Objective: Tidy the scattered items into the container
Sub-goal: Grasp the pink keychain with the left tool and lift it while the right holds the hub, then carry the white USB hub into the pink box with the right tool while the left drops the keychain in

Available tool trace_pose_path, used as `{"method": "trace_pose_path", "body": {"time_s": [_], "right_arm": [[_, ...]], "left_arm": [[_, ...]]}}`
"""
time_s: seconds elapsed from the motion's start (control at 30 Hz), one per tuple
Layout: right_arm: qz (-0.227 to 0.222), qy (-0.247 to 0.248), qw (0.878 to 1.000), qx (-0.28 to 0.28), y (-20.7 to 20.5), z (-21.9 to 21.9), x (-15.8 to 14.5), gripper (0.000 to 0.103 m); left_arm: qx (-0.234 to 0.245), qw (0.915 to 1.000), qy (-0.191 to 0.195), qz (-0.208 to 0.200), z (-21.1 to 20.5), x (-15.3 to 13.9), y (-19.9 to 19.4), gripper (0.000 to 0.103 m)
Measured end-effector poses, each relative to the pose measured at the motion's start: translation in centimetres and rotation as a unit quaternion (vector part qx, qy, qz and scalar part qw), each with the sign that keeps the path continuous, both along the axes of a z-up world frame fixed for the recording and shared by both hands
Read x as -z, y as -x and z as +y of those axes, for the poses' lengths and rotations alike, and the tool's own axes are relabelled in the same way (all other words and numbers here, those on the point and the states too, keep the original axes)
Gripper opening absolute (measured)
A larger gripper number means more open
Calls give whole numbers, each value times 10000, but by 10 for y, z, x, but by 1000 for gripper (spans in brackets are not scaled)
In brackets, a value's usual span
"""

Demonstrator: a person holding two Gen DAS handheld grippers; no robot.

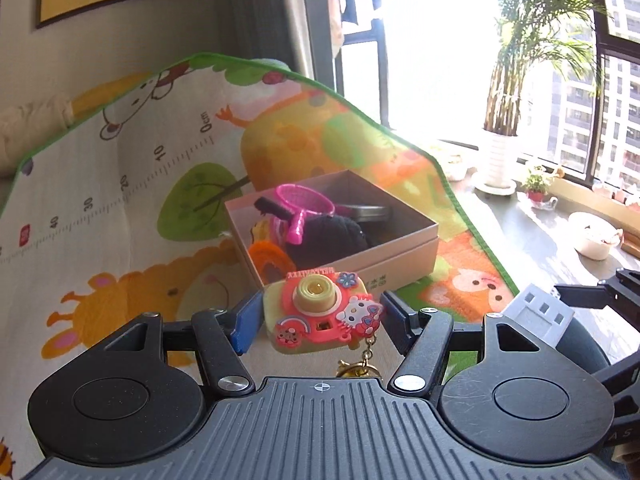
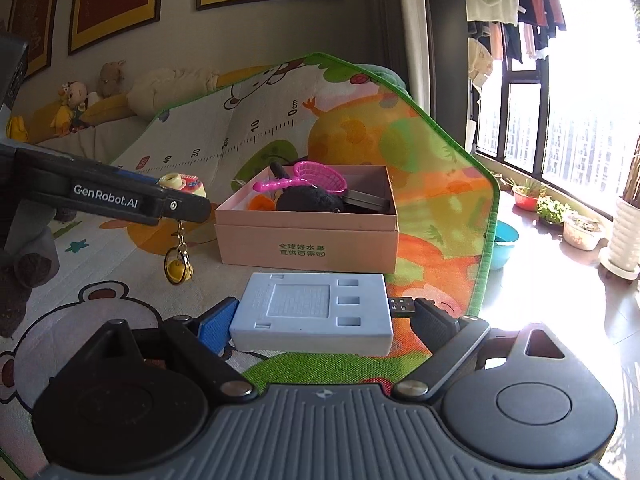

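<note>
Blue fingers (image 1: 242, 322) of the left gripper (image 1: 316, 318) pinch a toy camera (image 1: 320, 312) lifted above the play mat (image 1: 120, 200), just short of the cardboard box (image 1: 400, 256); it is pale yellow with a pink face, a cartoon cat and a dangling gold keychain (image 2: 178, 264). The right gripper (image 2: 316, 320) spreads wide around a pale blue flat device (image 2: 312, 312) with a USB plug, pressing its sides. Inside the box lie a pink toy racket (image 2: 320, 176), a black plush lump (image 2: 308, 200), something orange and a dark tin.
</note>
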State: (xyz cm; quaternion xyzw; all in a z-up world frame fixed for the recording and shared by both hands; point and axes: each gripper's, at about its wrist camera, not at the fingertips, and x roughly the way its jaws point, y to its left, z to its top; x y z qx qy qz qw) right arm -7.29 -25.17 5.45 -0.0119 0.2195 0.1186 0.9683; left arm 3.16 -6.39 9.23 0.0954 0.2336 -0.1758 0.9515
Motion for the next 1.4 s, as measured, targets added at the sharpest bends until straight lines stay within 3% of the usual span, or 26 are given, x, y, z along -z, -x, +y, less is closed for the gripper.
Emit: {"method": "trace_pose_path", "body": {"time_s": [0.2,0.27,0.33,0.47,0.6,0.7,0.93,1.2,1.3,1.33,1.4], "right_arm": [[-80,-189,9997,-157,12,-7,3,92],[-112,-206,9995,-227,15,-6,2,81],[-108,-209,9993,-293,15,-6,2,80],[9,-176,9992,-360,10,-3,8,79],[148,-27,9992,-371,6,-2,14,79],[214,75,9984,-510,9,-5,17,83],[696,144,9953,-650,10,-13,28,88],[975,228,9925,-703,8,-6,31,88],[1137,334,9899,-784,5,-3,33,77],[1231,374,9883,-819,3,-1,34,64],[1264,454,9874,-840,1,-1,33,52]], "left_arm": [[40,9995,158,-274,-12,-47,-39,69],[15,9992,348,-183,-13,-57,-61,69],[-45,9989,427,-170,-15,-61,-80,69],[-76,9982,596,49,-22,-51,-122,70],[-44,9952,821,534,-17,-22,-146,86],[-107,9940,888,629,-2,-8,-138,94],[-264,9962,568,603,25,14,-78,98],[-217,9934,763,825,41,37,-35,101],[-217,9917,914,877,45,42,-25,102],[-200,9911,963,896,46,42,-22,102],[-107,9906,1020,905,45,43,-14,102]]}}
